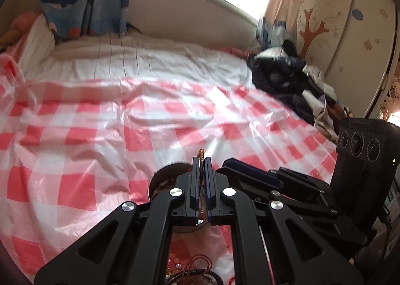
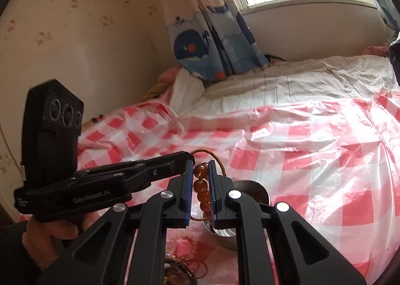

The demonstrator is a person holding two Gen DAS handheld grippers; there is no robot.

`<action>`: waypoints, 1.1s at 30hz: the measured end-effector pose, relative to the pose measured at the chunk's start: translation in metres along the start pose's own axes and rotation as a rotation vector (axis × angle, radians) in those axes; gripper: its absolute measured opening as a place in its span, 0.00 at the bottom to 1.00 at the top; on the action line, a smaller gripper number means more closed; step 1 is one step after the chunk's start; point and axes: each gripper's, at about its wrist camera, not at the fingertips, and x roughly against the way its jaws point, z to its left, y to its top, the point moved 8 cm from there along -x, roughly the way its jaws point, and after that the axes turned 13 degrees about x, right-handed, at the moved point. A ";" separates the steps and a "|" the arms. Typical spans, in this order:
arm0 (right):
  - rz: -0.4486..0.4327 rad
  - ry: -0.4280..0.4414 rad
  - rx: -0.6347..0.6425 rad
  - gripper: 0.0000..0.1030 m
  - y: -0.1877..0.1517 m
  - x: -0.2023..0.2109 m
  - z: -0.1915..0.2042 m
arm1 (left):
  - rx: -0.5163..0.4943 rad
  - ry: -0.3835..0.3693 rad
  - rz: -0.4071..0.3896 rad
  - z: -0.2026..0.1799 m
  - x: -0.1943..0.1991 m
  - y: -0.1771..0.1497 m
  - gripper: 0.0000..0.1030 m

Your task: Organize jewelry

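My right gripper (image 2: 201, 163) is shut on an amber bead bracelet (image 2: 202, 187) with a brown cord loop (image 2: 207, 152), held above a steel bowl (image 2: 252, 188). My left gripper (image 1: 202, 160) is shut on the same bracelet's cord; an amber tip (image 1: 200, 153) sticks out past its fingertips. The left gripper shows in the right wrist view (image 2: 192, 160), touching the beads from the left. The right gripper shows in the left wrist view (image 1: 225, 163). A round bowl (image 1: 166, 175) lies under the left fingers. A pile of other jewelry (image 1: 192, 270) lies below, also in the right wrist view (image 2: 180, 267).
A bed with a red-and-white checked plastic sheet (image 1: 100, 130) spreads ahead. A dark heap of clothes (image 1: 282, 75) lies at the right. Whale-print curtains (image 2: 207, 45) hang by the window. A wall (image 2: 75, 35) stands at the left.
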 end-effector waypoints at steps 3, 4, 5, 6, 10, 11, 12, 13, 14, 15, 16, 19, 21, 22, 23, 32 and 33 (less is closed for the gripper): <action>0.014 -0.023 -0.058 0.33 -0.012 0.006 -0.013 | 0.006 0.047 0.039 0.012 -0.007 -0.009 0.05; 0.003 -0.032 -0.063 0.33 -0.011 0.014 -0.015 | 0.008 0.056 0.035 0.016 -0.003 -0.013 0.05; -0.005 -0.036 -0.068 0.33 -0.010 0.023 -0.016 | 0.008 0.060 0.033 0.018 0.001 -0.015 0.05; -0.009 -0.038 -0.072 0.33 -0.010 0.030 -0.016 | 0.005 0.066 0.030 0.020 0.008 -0.018 0.05; 0.014 -0.048 -0.075 0.34 -0.030 0.057 -0.006 | 0.000 0.098 0.029 0.031 0.035 -0.037 0.07; 0.030 -0.049 -0.080 0.35 -0.037 0.061 -0.003 | 0.000 0.103 0.035 0.034 0.041 -0.044 0.07; 0.044 -0.044 -0.089 0.35 -0.046 0.065 0.000 | 0.000 0.109 0.043 0.038 0.045 -0.053 0.08; 0.053 -0.039 -0.099 0.35 -0.053 0.068 0.004 | -0.002 0.113 0.053 0.040 0.048 -0.060 0.08; 0.069 -0.032 -0.109 0.35 -0.060 0.070 0.007 | -0.012 0.119 0.072 0.042 0.049 -0.071 0.08; 0.093 -0.027 -0.117 0.36 -0.068 0.068 0.012 | -0.024 0.125 0.091 0.043 0.048 -0.080 0.09; 0.108 -0.024 -0.120 0.36 -0.074 0.068 0.016 | -0.037 0.131 0.110 0.044 0.046 -0.087 0.08; 0.146 -0.004 -0.115 0.36 -0.087 0.063 0.026 | -0.093 0.122 0.146 0.035 0.035 -0.098 0.09; 0.156 -0.011 -0.103 0.36 -0.088 0.058 0.028 | -0.113 0.102 0.165 0.029 0.028 -0.101 0.11; 0.152 -0.014 -0.108 0.38 -0.088 0.057 0.028 | -0.119 0.095 0.173 0.026 0.024 -0.103 0.14; 0.150 -0.016 -0.119 0.42 -0.089 0.057 0.026 | -0.127 0.094 0.180 0.024 0.021 -0.105 0.16; 0.149 -0.006 -0.171 0.44 -0.090 0.059 0.016 | -0.155 0.115 0.211 0.018 -0.001 -0.114 0.24; 0.149 -0.006 -0.168 0.45 -0.090 0.059 0.017 | -0.155 0.115 0.208 0.018 -0.001 -0.113 0.25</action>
